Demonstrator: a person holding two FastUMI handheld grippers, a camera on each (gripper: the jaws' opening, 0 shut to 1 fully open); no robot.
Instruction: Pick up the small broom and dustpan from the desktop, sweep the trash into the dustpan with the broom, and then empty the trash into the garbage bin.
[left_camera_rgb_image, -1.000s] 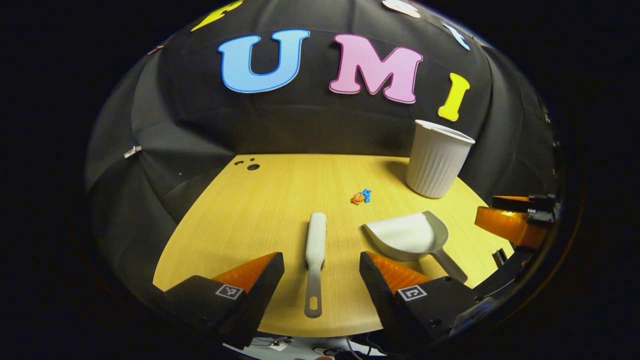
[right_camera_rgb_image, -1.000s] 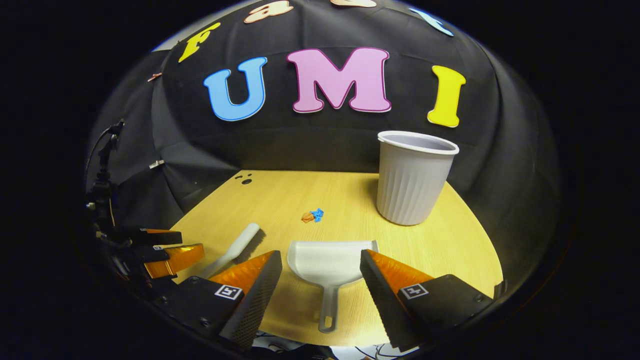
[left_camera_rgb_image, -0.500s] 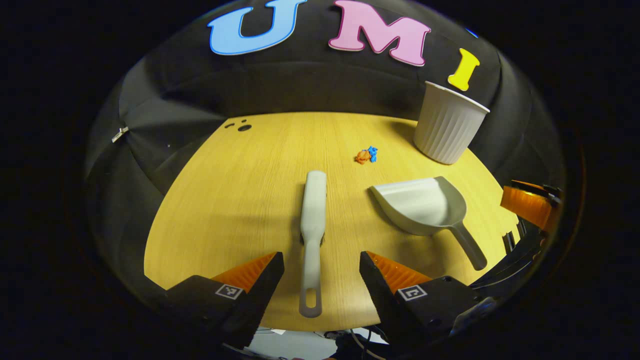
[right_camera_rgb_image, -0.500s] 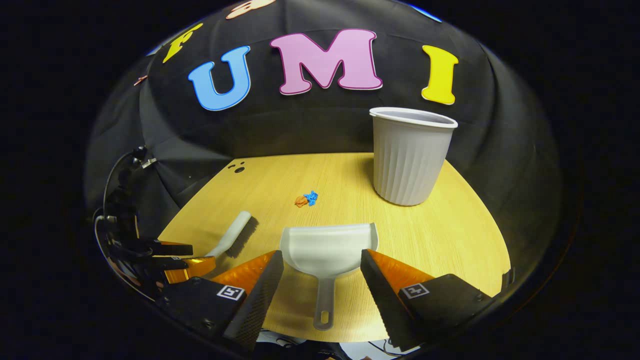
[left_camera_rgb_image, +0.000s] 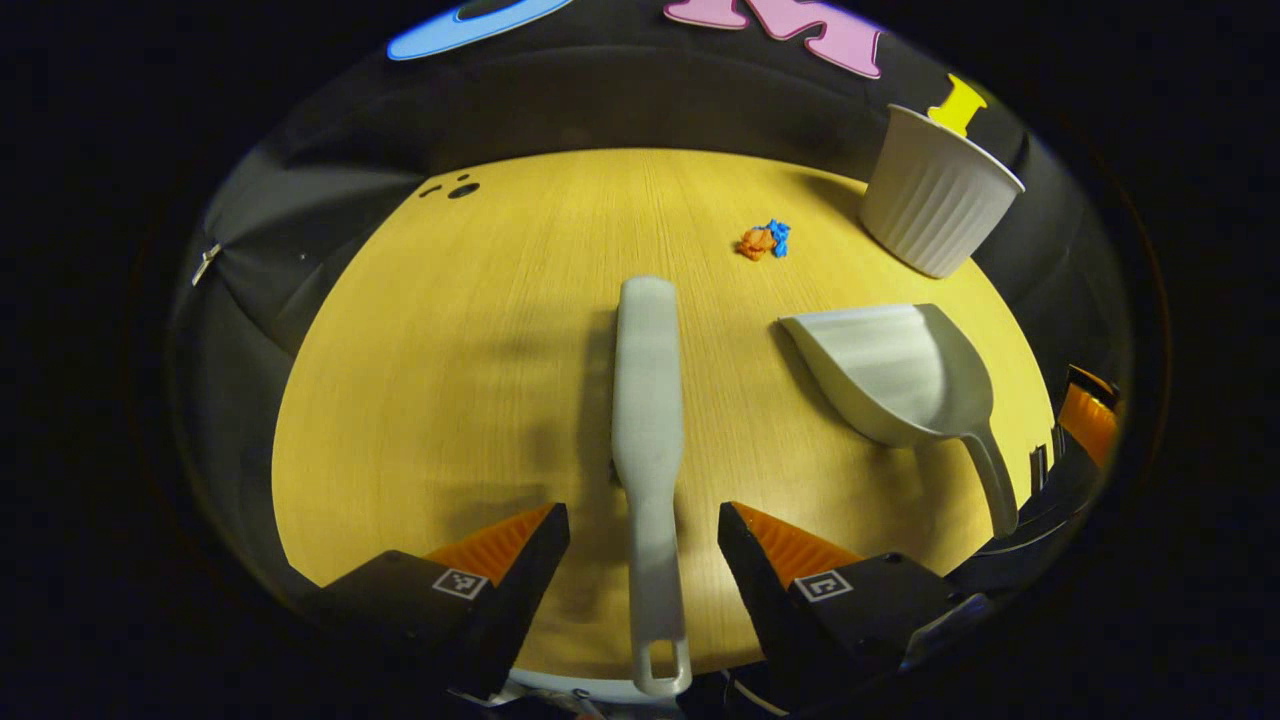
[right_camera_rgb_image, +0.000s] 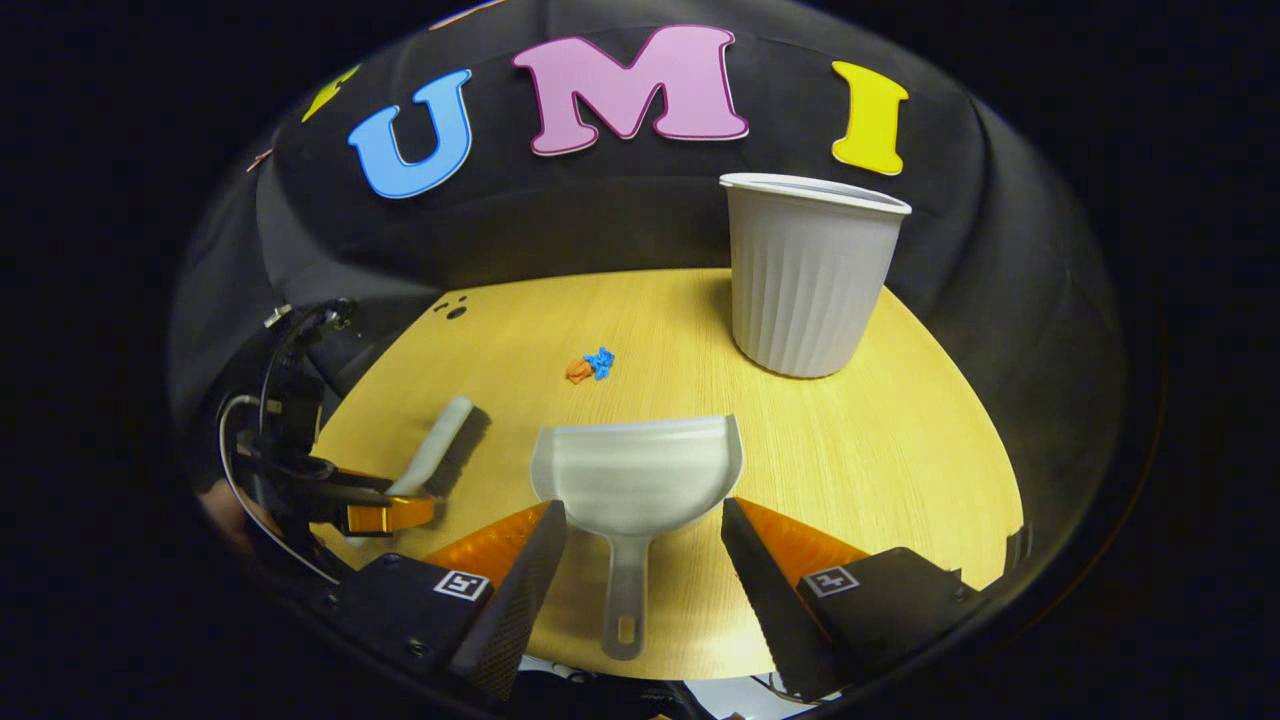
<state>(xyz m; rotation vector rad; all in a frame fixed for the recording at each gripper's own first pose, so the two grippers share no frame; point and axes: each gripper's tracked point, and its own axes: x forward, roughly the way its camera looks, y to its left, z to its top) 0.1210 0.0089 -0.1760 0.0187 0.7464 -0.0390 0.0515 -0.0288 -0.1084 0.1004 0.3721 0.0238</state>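
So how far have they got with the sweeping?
Barely started. Nothing is swept: the trash lies on the desk, away from the bin. In hand: the open left gripper straddles the broom handle and the open right gripper the dustpan handle. Gripping, sweeping and emptying remain.

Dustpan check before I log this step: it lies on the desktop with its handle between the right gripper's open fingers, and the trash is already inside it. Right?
Not quite. The trash is not in the dustpan; it lies on the desktop beyond the pan's mouth, apart from it, as the right gripper view shows. The rest holds: the handle lies between the open fingers of the right gripper.
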